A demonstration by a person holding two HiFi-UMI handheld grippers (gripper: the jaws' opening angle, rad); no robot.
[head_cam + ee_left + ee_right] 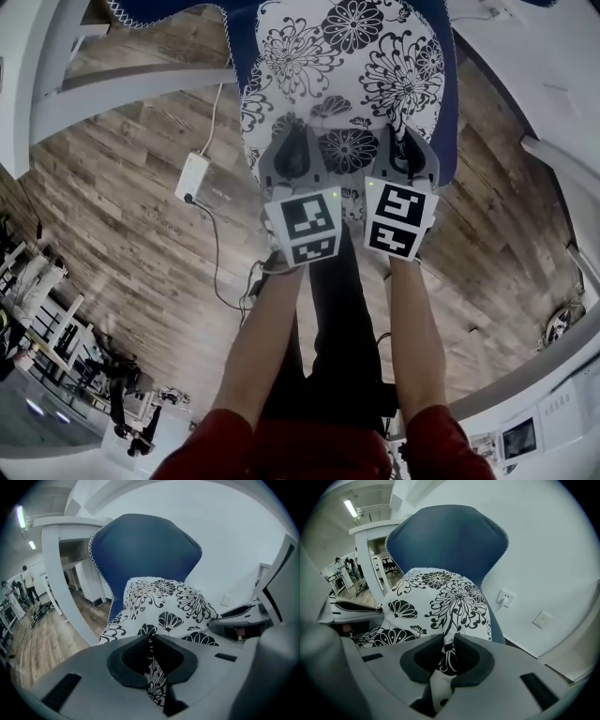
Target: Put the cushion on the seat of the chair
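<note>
- Wooden floor [122, 244]: plank finish, visible on the left and right of the person's legs.
- Chair [239, 56]: blue, at the far end of the scene. Its backrest [140, 550] rises behind the cushion.
- Cushion [347, 66]: white with black flower print, lying over the chair in front of the backrest. Its near edge is lifted by both grippers. Contact with the seat cannot be confirmed.
- Left gripper [298, 155]: jaws closed tight on a fold of the cushion's near edge, left side.
- Right gripper [405, 155]: jaws likewise clamped on a fold of the near edge, right side, just beside the left gripper.
- White power box [192, 175]: on the floor to the left of the chair, with a cable [217, 262] trailing nearward.
</note>
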